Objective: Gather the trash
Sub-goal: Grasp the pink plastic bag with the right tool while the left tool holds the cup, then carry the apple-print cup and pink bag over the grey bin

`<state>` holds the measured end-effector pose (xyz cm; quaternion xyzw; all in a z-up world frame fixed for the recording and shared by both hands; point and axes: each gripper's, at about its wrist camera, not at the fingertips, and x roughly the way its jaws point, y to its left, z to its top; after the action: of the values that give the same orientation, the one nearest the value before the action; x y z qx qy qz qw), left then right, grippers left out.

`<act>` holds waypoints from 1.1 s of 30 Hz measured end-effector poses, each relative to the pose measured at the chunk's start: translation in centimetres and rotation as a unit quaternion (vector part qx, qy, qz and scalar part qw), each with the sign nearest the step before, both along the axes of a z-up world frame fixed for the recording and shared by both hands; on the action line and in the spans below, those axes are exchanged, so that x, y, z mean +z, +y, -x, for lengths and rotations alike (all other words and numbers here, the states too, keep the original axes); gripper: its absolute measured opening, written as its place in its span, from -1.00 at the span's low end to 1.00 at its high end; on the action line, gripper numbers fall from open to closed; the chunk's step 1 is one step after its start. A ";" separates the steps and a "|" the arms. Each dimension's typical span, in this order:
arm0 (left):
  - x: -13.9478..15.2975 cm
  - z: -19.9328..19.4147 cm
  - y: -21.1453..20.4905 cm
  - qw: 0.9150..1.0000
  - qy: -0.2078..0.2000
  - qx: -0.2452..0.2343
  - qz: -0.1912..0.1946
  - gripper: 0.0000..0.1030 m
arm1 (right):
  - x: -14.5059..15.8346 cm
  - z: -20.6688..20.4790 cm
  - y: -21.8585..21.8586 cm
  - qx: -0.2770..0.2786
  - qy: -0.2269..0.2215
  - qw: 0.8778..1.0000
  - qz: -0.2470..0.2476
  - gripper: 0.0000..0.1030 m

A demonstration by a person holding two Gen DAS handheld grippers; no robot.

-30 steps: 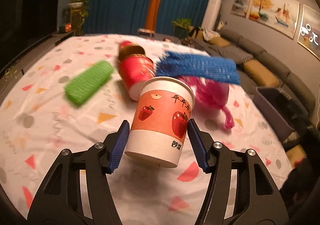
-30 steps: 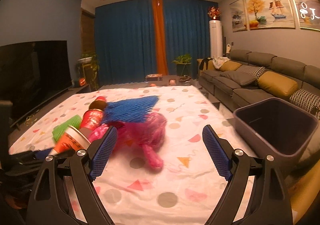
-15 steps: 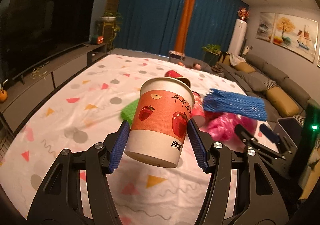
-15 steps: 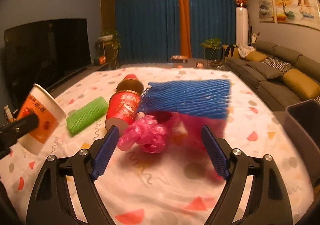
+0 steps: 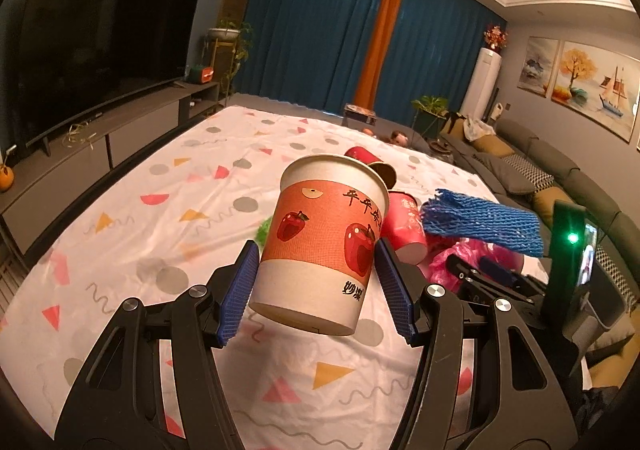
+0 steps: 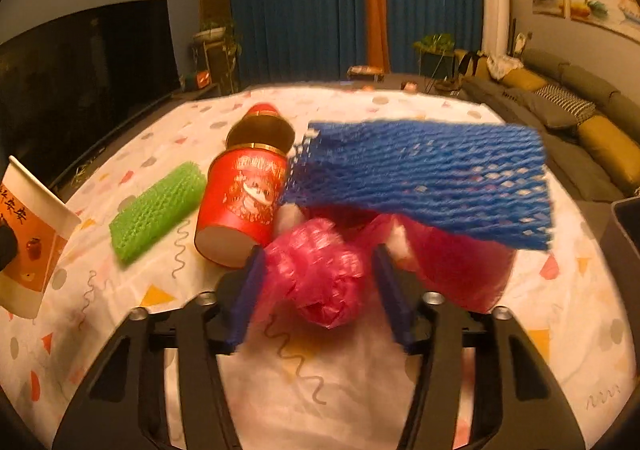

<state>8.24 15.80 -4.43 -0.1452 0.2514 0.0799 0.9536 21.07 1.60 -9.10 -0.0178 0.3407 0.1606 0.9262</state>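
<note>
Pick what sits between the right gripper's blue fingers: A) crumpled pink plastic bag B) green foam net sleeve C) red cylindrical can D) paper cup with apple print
A: in the right wrist view the crumpled pink plastic bag sits between the closing jaws of the right gripper; the green foam net sleeve and red cylindrical can lie off to the side, and the paper cup with apple print is in the left gripper.

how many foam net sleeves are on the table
2. A green sleeve lies flat left of the red can; a blue sleeve rests on the pink bag. The pile may hide more.
</note>
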 end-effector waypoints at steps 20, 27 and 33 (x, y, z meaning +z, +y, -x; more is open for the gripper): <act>0.7 0.7 -1.8 1.000 -0.007 -0.018 -0.010 0.14 | 3.0 7.2 -4.8 0.031 -0.057 0.997 -0.039 -0.80; 1.2 1.3 -4.0 0.999 -0.013 -0.037 -0.018 0.14 | 4.1 9.9 -7.0 0.029 -0.071 0.995 -0.058 -0.81; 1.8 1.8 -5.9 0.998 -0.020 -0.057 -0.026 0.14 | 5.0 11.9 -8.7 0.030 -0.084 0.993 -0.074 -0.81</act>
<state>6.41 9.87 -2.62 -0.1076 0.2377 0.0293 0.9649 9.15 -7.15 -4.12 0.0272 0.2478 0.2107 0.9452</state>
